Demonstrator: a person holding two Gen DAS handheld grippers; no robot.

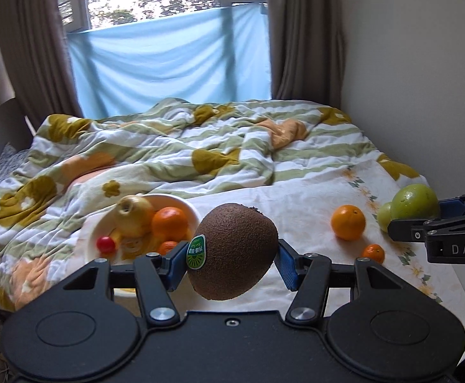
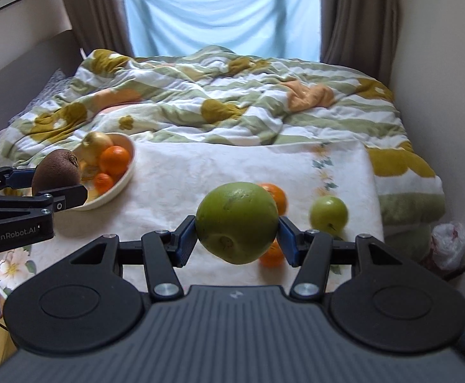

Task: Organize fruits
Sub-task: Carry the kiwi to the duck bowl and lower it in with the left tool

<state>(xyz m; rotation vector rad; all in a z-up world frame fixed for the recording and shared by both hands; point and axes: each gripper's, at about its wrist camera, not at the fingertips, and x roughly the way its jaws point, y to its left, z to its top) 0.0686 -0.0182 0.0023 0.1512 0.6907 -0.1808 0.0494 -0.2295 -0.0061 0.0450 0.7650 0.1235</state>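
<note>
— Green fruit: how many are counted?
— Two: the large green fruit (image 2: 237, 221) is clamped in the right gripper (image 2: 237, 239); a smaller green one (image 2: 328, 214) lies near the cloth's (image 2: 200, 175) right edge.
— And brown?
— One kiwi (image 1: 234, 250), gripped by the left gripper (image 1: 232, 265) beside the bowl (image 2: 127, 172) — bare cloth is seen between.
</note>
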